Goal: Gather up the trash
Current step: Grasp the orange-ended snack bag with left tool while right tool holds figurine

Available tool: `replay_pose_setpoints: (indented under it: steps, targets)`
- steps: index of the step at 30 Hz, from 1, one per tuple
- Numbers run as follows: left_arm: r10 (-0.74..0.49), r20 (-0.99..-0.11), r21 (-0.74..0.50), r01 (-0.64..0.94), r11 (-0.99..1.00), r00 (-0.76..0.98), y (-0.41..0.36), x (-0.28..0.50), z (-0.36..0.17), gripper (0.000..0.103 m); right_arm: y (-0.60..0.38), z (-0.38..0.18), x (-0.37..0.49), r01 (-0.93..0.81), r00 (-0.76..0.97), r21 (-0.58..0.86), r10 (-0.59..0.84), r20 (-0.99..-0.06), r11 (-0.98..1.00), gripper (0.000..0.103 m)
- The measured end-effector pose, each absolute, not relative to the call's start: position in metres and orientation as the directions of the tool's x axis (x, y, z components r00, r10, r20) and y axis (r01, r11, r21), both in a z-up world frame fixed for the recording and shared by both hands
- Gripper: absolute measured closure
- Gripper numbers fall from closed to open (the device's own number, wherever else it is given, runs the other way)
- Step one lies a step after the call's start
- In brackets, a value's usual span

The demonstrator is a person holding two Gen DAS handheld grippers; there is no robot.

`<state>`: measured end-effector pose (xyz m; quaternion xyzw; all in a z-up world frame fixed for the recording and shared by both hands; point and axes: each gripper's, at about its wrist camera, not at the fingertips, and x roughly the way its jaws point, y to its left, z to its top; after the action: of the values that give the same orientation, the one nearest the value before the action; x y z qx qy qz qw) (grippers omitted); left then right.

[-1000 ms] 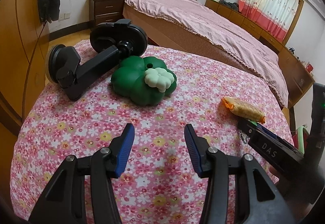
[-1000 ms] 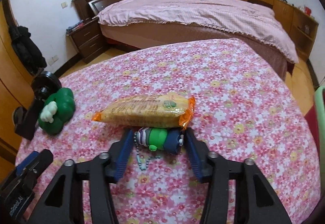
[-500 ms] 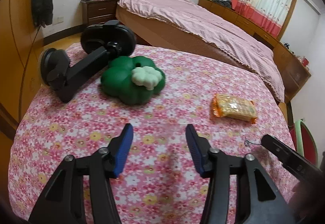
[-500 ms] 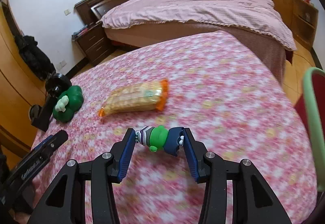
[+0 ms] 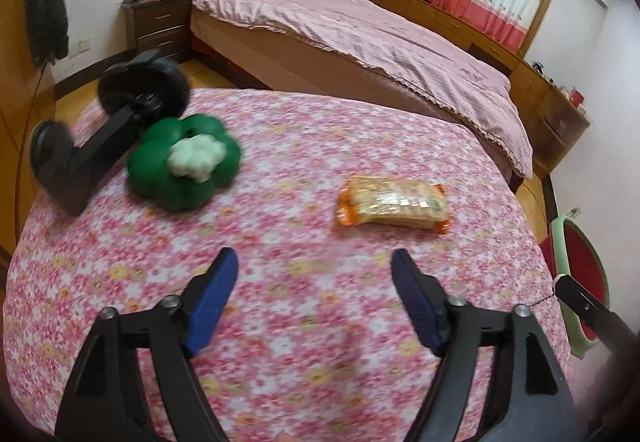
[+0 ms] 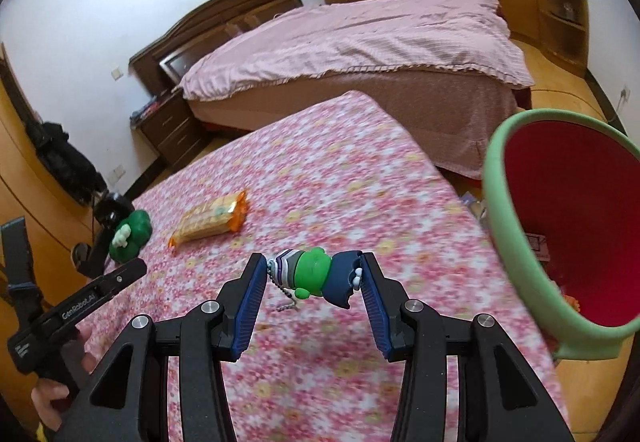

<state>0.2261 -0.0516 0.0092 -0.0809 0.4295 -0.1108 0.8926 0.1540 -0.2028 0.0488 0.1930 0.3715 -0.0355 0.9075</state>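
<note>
My right gripper (image 6: 314, 274) is shut on a small green and navy toy figure (image 6: 316, 274) with a bead chain, held above the flowered tablecloth (image 6: 340, 169). A red bin with a green rim (image 6: 496, 209) stands just right of it, past the table edge. An orange snack packet (image 5: 392, 205) lies on the cloth, also seen as the snack packet (image 6: 210, 219) in the right wrist view. My left gripper (image 5: 314, 274) hovers over the cloth short of the packet, its jaws opening with nothing between them.
A green flower-shaped toy (image 5: 186, 159) and a black phone mount (image 5: 100, 133) sit at the table's far left. Behind the table stands a bed with a pink cover (image 5: 360, 29). The bin's rim (image 5: 560, 242) shows at the right of the left wrist view.
The right gripper lifted the toy figure off the cloth and carried it right toward the bin. The left gripper's jaws widened and it shifted toward the snack packet.
</note>
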Motion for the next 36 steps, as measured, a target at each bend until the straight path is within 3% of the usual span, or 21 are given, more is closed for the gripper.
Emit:
replay_pose_setpoints:
  steps: [4, 17, 30, 33, 35, 36]
  targets:
    - [-0.272, -0.748, -0.223, 0.157, 0.962, 0.606, -0.075, 0.234, 0.012, 0.011, -0.216, 0.049, 0.146, 0.221, 0.732, 0.353, 0.084, -0.676, 0.909, 0.055]
    - [-0.237, -0.797, -0.150, 0.198, 0.969, 0.555, -0.145, 0.277, -0.010, 0.010, -0.242, 0.045, 0.138, 0.230, 0.745, 0.403, 0.107, -0.659, 0.886, 0.055]
    - [-0.176, -0.802, -0.106, 0.155, 0.982, 0.570, -0.146, 0.294, -0.025, 0.010, -0.248, 0.039, 0.140, 0.222, 0.745, 0.429, 0.131, -0.654, 0.875, 0.055]
    - [-0.163, -0.797, -0.094, 0.147, 0.985, 0.582, -0.146, 0.293, -0.023, 0.024, -0.248, 0.039, 0.139, 0.222, 0.745, 0.433, 0.135, -0.653, 0.873, 0.055]
    - [-0.185, -0.791, -0.114, 0.157, 0.981, 0.583, -0.142, 0.291, -0.020, 0.043, -0.248, 0.040, 0.137, 0.222, 0.748, 0.432, 0.132, -0.651, 0.874, 0.055]
    - [-0.200, -0.789, -0.127, 0.164, 0.978, 0.581, -0.140, 0.290, -0.018, 0.047, -0.248, 0.041, 0.136, 0.222, 0.750, 0.433, 0.131, -0.649, 0.874, 0.055]
